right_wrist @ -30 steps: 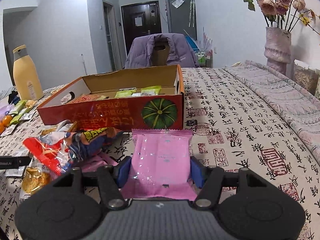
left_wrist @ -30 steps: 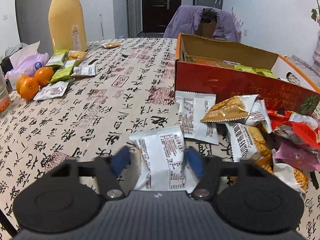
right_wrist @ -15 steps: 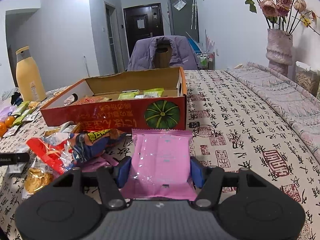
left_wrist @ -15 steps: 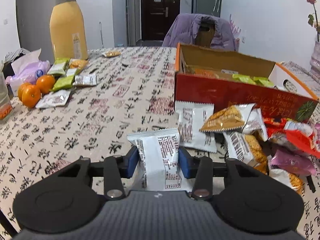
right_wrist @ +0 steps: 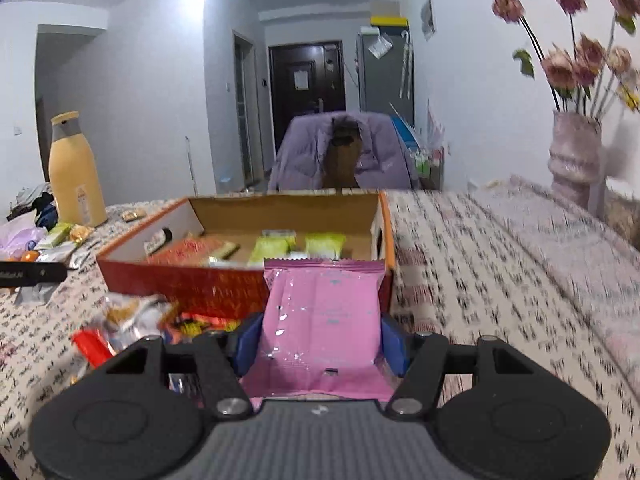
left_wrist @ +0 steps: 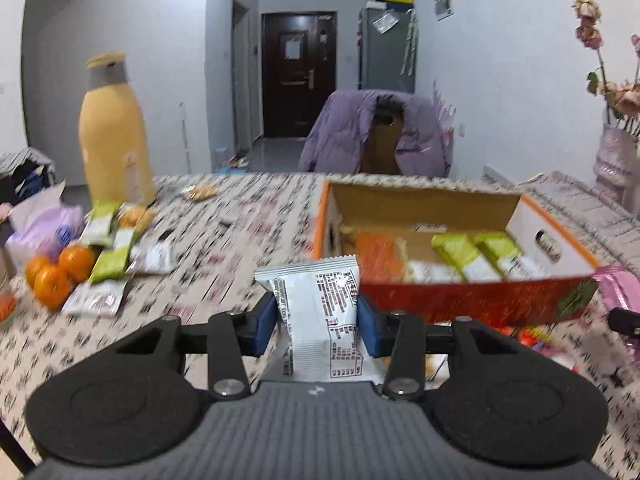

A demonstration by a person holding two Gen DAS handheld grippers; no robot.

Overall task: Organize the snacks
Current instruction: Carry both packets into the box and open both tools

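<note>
My left gripper is shut on a white snack packet and holds it up above the table, in front of the left end of the orange cardboard box. My right gripper is shut on a pink snack packet, raised just before the box's front wall. The box holds green and orange packets. A heap of loose snacks lies on the table before the box.
A tall yellow bottle stands at the back left. Oranges and several small packets lie at the left. A chair with a purple jacket stands behind the table. A vase of flowers is at the right.
The left gripper closed on the white packet and lifted it off the table. Both grippers rose with their packets and now look down into the box.
</note>
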